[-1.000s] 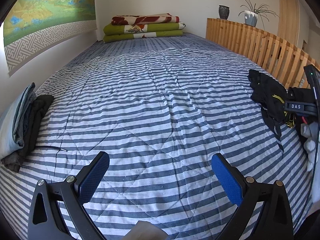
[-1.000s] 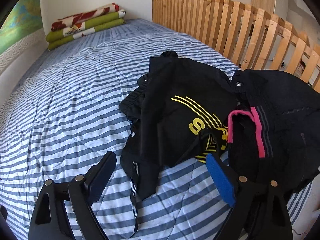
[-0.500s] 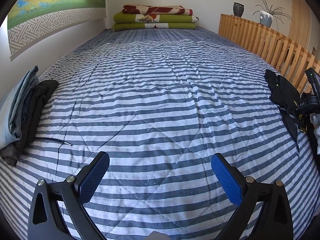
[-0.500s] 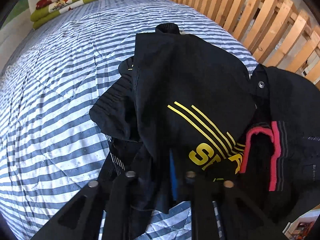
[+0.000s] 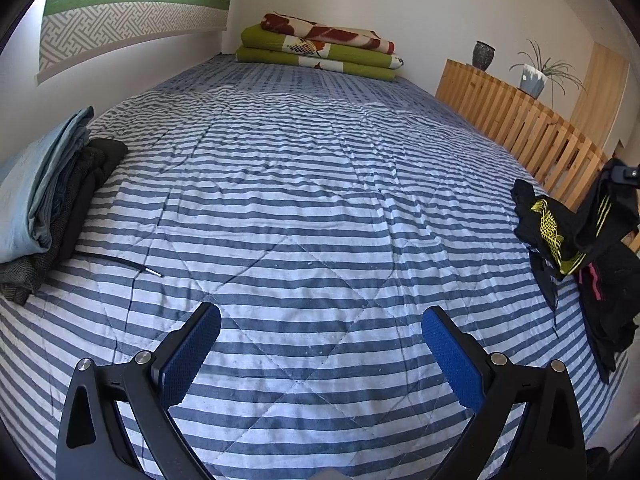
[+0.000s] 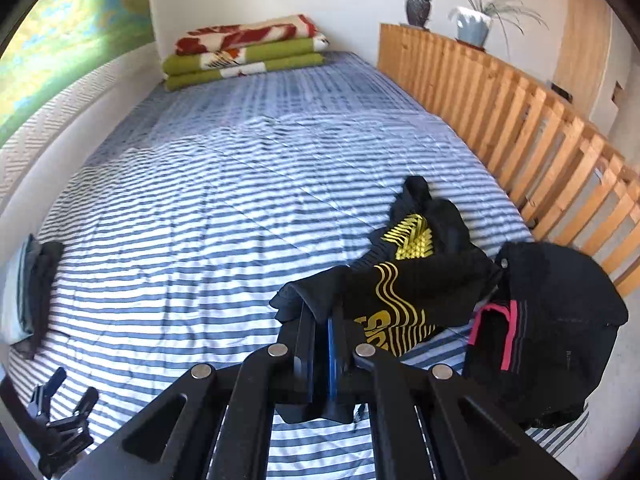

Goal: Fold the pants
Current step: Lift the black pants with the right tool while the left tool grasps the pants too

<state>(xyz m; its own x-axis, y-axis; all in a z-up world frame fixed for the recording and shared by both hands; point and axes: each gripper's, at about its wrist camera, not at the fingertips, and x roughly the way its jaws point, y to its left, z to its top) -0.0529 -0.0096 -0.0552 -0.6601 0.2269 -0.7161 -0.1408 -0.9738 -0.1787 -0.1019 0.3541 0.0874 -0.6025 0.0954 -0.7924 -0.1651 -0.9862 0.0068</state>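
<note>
Black pants (image 6: 416,288) with yellow stripes and lettering hang bunched from my right gripper (image 6: 320,340), which is shut on a fold of their fabric just above the striped bed (image 6: 200,240). In the left wrist view the same pants (image 5: 556,232) are lifted at the bed's right edge, with part of the right gripper (image 5: 624,172) above them. My left gripper (image 5: 320,354) is open over bare quilt near the bed's front, nothing between its blue pads (image 5: 192,354). It also shows low on the left in the right wrist view (image 6: 60,412).
A second black garment with pink trim (image 6: 552,320) lies right of the pants. Folded clothes (image 5: 48,200) are stacked at the left edge, with a thin black cord (image 5: 120,260) beside them. Folded green blankets (image 5: 320,52) sit at the far end. A wooden slat rail (image 5: 520,128) lines the right side.
My right gripper went from open to shut on the black pants and raised them off the pile. My left gripper stayed open over the quilt, shifting its view slightly.
</note>
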